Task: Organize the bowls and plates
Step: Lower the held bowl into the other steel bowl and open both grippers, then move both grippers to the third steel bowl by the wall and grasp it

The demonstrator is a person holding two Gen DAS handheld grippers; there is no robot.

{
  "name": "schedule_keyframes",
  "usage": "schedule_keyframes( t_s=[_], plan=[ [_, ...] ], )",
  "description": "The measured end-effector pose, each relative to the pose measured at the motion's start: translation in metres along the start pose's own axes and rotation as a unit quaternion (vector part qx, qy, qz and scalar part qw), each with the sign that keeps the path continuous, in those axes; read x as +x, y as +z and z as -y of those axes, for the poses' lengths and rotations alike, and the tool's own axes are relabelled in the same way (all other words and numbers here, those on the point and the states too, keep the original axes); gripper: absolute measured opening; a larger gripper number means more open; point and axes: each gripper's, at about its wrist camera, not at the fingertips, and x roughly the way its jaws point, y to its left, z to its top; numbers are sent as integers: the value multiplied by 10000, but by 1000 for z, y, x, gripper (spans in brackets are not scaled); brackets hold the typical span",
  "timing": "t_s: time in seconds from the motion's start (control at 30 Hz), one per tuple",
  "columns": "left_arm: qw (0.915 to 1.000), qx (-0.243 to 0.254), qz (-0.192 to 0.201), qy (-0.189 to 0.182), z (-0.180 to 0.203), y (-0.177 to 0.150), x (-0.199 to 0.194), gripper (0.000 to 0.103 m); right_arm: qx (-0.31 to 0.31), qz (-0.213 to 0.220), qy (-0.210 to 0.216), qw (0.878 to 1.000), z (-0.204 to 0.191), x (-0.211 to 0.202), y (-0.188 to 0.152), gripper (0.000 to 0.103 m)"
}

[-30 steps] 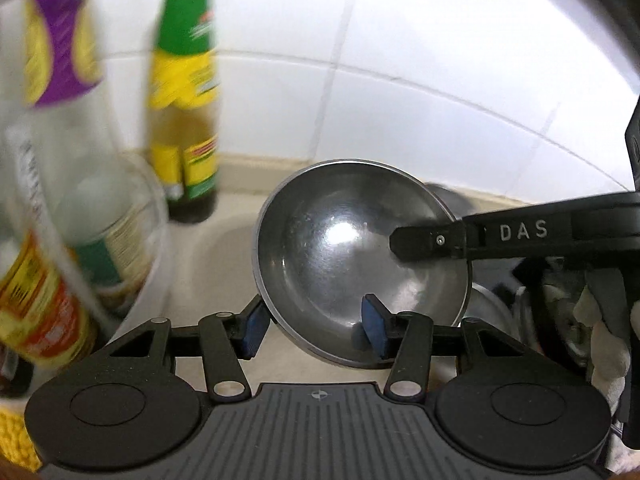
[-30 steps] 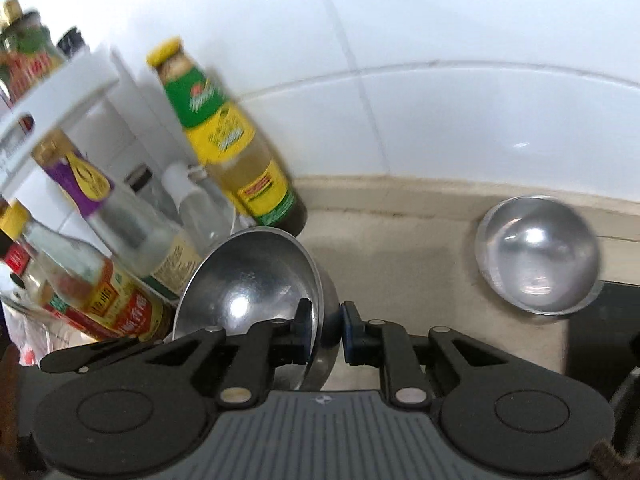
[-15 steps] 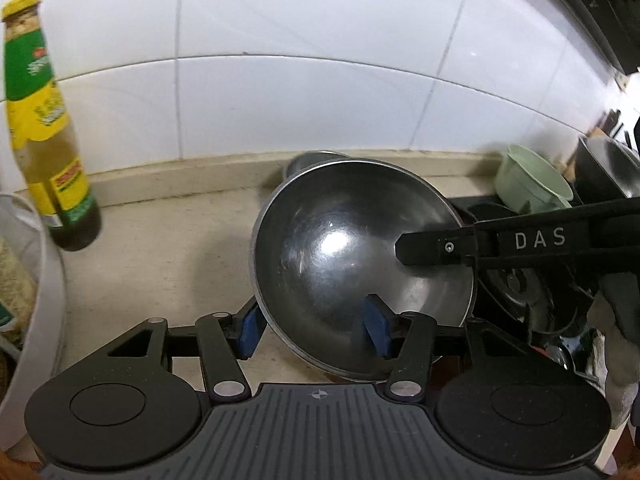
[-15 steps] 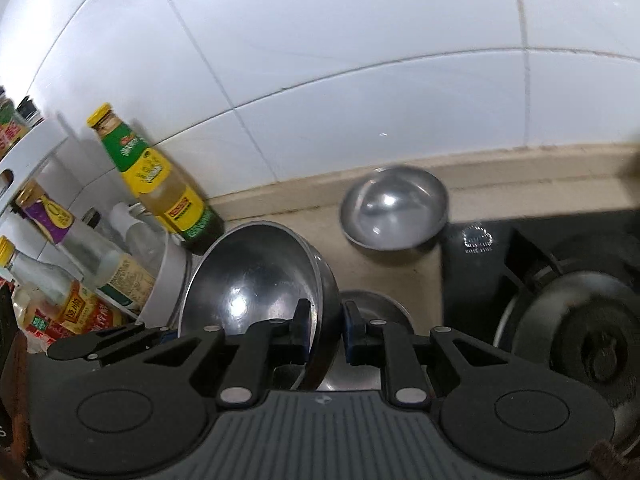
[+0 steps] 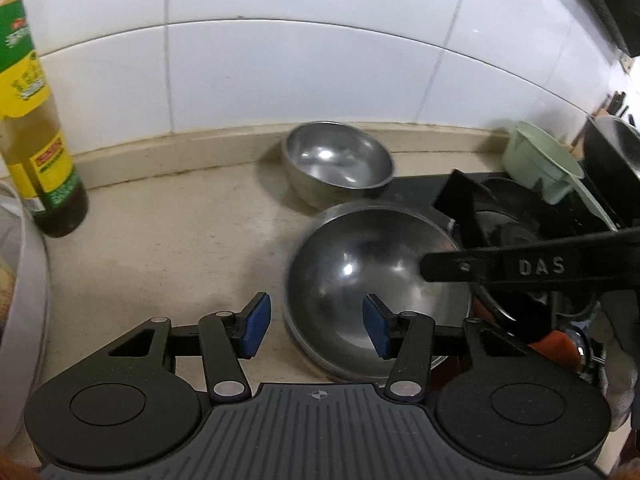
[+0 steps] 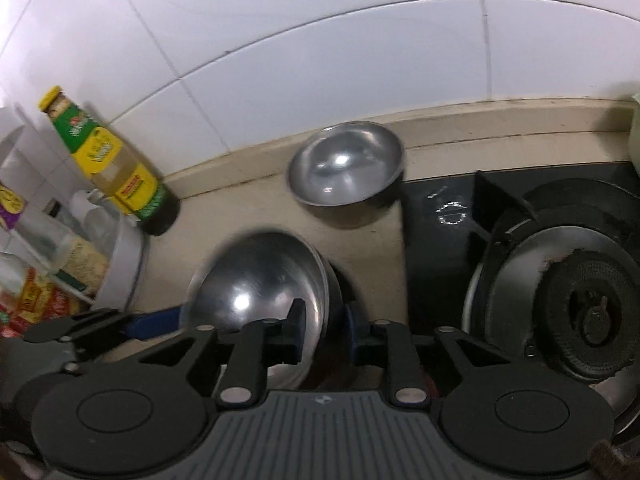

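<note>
Two handheld tongs are working over a beige tabletop (image 5: 168,240) beside a black stove (image 6: 560,280). The right tongs (image 6: 323,326) are pinching the rim of a wide, shallow steel bowl (image 6: 260,280), which seems to be resting on another just beneath it. The left tongs (image 5: 316,326) are standing open around the same bowl's near edge, blue pads (image 5: 254,322) not touching it. The polished, mirror-bright metal is looking slippery; with a grip on just one thin rim, the bowl could be tilting, sliding off its stack and clattering onto the stove edge. A smaller, deeper steel bowl (image 5: 338,160) is sitting apart, near the tiled wall, beside a tall sauce bottle (image 6: 108,168)
</note>
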Motion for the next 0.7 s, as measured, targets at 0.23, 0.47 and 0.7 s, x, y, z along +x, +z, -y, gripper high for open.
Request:
schedule_keyframes(
  t_s=[0.23, 0.47, 0.7],
  plan=[
    [9998, -148, -144, 30, -6, 0, 13, 62, 148, -22, -67, 9999, 17, 5, -5, 24],
    [9978, -226, -544, -287, -6, -11, 27, 62, 147, -287, 120, 9994, 12, 25, -19, 29],
    [9979, -274, -572, -139, -23, -17, 12, 63, 103, -439, 426, 9981, -3, 31, -21, 30]
  ],
)
